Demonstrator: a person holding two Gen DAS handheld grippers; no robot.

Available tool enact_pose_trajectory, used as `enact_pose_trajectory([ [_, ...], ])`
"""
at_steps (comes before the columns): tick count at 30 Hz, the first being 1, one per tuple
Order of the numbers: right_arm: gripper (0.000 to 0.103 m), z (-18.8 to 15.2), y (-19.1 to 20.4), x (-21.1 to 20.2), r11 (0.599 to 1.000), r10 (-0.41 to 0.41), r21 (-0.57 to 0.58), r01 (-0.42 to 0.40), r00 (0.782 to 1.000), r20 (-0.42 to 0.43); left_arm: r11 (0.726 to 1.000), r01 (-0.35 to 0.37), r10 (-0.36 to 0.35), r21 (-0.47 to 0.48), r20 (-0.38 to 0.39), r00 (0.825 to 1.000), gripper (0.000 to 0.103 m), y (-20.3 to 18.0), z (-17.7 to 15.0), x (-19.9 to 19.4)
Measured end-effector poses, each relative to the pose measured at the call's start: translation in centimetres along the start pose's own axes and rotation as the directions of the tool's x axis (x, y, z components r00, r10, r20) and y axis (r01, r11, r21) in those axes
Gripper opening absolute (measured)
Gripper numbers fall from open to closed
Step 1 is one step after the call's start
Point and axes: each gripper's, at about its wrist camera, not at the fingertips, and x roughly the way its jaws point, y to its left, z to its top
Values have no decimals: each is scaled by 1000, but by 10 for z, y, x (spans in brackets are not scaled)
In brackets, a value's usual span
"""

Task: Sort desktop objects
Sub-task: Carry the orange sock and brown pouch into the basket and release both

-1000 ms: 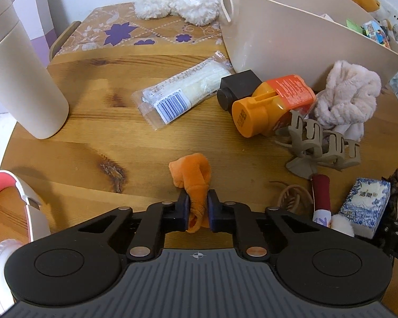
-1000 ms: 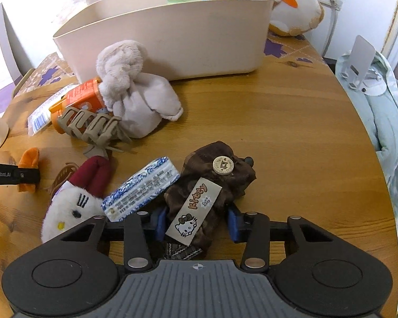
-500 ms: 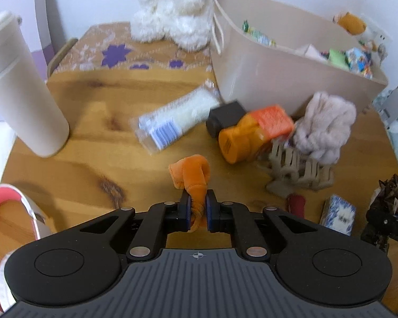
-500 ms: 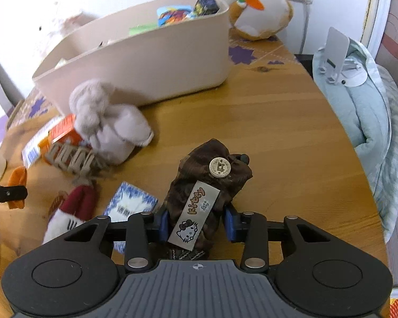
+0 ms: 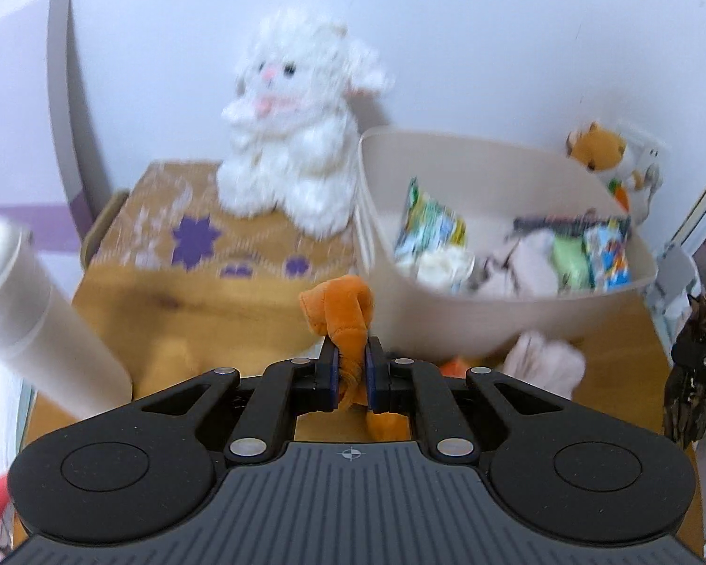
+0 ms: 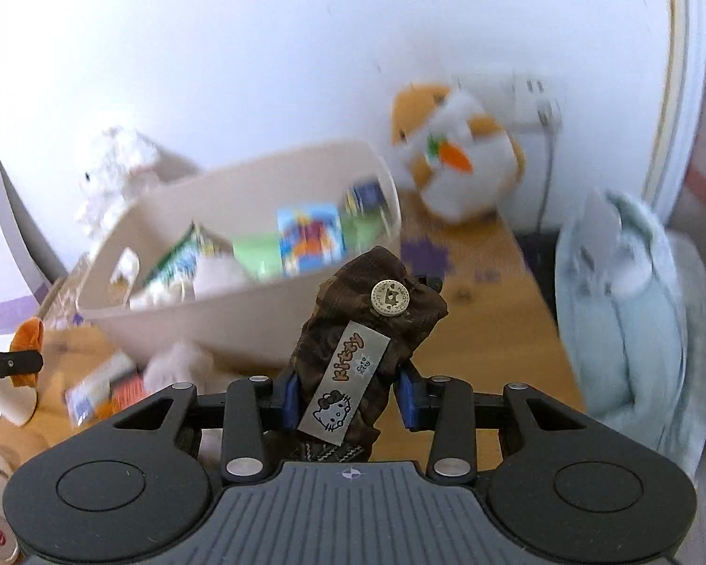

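My left gripper (image 5: 352, 373) is shut on a small orange plush piece (image 5: 341, 313) and holds it in the air, just in front of the left end of the beige bin (image 5: 452, 318). My right gripper (image 6: 348, 395) is shut on a brown fabric pouch (image 6: 372, 325) with a Kitty label and a metal button, held up in front of the bin's right end (image 6: 240, 303). The bin holds snack packets and soft items. The orange piece and left gripper tip show at the far left of the right wrist view (image 6: 26, 336).
A white plush lamb (image 5: 296, 141) sits behind the bin's left end, an orange-and-white plush (image 6: 456, 150) at its right end. A tall white cup (image 5: 33, 320) stands left. A pale fluffy toy (image 5: 543, 360), an orange bottle and a packet (image 6: 99, 383) lie before the bin. Light-blue bedding (image 6: 635, 306) lies right.
Both grippers have lifted their items off the table and moved up toward the bin. The view now looks down into the bin's contents.
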Motion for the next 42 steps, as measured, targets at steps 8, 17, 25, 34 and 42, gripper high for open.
enact_pose_trajectory([
  [8, 37, 38, 8, 10, 999, 27, -29, -25, 997, 69, 998, 20, -26, 67, 90, 996, 10, -20, 49, 5],
  [17, 37, 77, 26, 32, 998, 61, -39, -57, 991, 120, 989, 50, -69, 137, 141, 988, 10, -53, 84, 25],
  [25, 37, 97, 60, 66, 991, 80, -115, -68, 991, 106, 978, 53, -74, 203, 99, 992, 10, -79, 91, 54],
  [34, 37, 94, 83, 95, 977, 67, -204, -59, 997, 36, 953, 50, -59, 298, 22, 998, 11, -91, 85, 79],
  [42, 56, 84, 84, 91, 968, 52, -246, -39, 998, 46, 947, 22, -31, 322, 23, 999, 67, -91, 77, 78],
])
